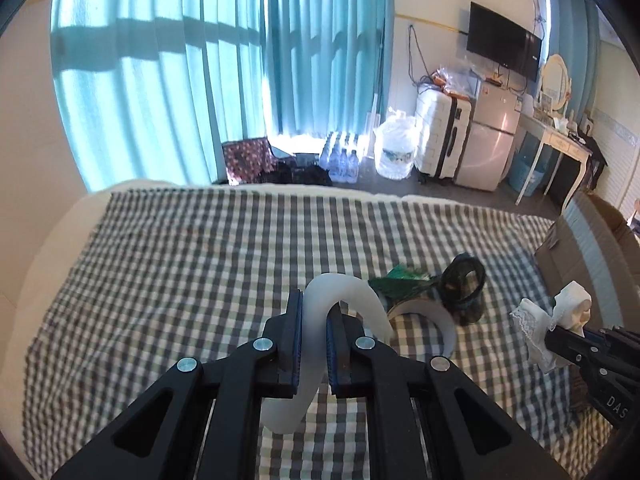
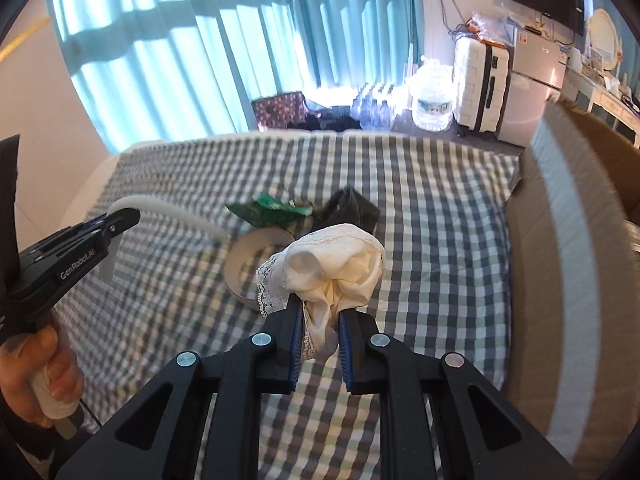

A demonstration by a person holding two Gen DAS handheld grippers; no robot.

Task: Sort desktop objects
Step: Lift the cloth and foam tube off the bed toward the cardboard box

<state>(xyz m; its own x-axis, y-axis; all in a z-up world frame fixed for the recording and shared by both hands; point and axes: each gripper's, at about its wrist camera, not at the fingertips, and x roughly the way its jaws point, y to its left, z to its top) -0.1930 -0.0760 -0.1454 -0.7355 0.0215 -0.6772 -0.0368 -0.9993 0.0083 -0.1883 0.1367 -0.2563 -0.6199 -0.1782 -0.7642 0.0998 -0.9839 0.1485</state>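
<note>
Checked bedspread (image 1: 200, 264), with two grippers each clamped on one item above it.

One cardboard box (image 2: 560, 280) is seen at the bed's right edge, large in the right wrist view and only partly in the left. One tape roll (image 2: 256, 256), one green packet (image 2: 272, 206) and one dark pouch (image 1: 466, 292) lie close together on the bedspread. One translucent white strip (image 1: 320, 320) is pinched by the left gripper (image 1: 314, 344); one cream lace-trimmed cloth (image 2: 340, 264) is pinched by the right gripper (image 2: 320, 340). Only the right wrist view shows a hand (image 2: 44, 372) on the left gripper's handle.
</note>
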